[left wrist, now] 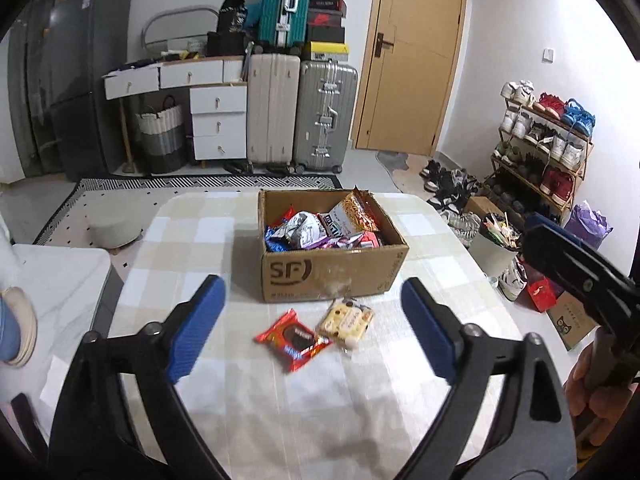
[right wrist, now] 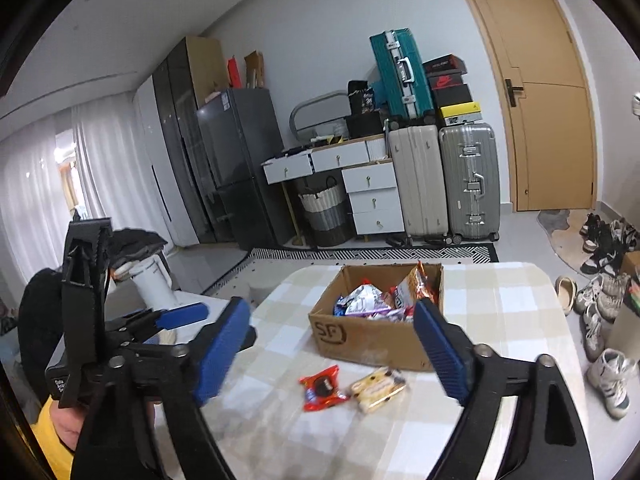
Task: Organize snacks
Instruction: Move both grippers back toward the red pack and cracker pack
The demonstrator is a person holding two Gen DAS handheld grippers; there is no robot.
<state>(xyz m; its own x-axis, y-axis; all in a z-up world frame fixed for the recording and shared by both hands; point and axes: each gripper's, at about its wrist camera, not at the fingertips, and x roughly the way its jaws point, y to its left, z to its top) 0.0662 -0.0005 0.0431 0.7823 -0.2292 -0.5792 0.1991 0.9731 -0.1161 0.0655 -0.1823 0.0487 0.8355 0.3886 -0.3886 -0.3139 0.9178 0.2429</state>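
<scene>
A cardboard box [left wrist: 332, 276] marked SF stands on the checked table [left wrist: 200, 240], holding several snack packets [left wrist: 320, 228]. A red cookie packet [left wrist: 294, 338] and a pale yellow biscuit packet [left wrist: 347, 320] lie side by side on the table just in front of the box. My left gripper [left wrist: 316, 328] is open and empty, hovering above and just short of these two packets. My right gripper [right wrist: 332, 356] is open and empty, held higher to the right; the box [right wrist: 372, 340], red packet [right wrist: 322, 388] and yellow packet [right wrist: 378, 388] show between its fingers. The left gripper shows at left in the right wrist view [right wrist: 160, 328].
A white side table [left wrist: 60, 280] stands left of the table. Behind are suitcases [left wrist: 300, 116], white drawers [left wrist: 216, 120] and a wooden door [left wrist: 412, 56]. A shoe rack [left wrist: 544, 140], a bin [left wrist: 496, 248] and loose shoes sit on the floor at right.
</scene>
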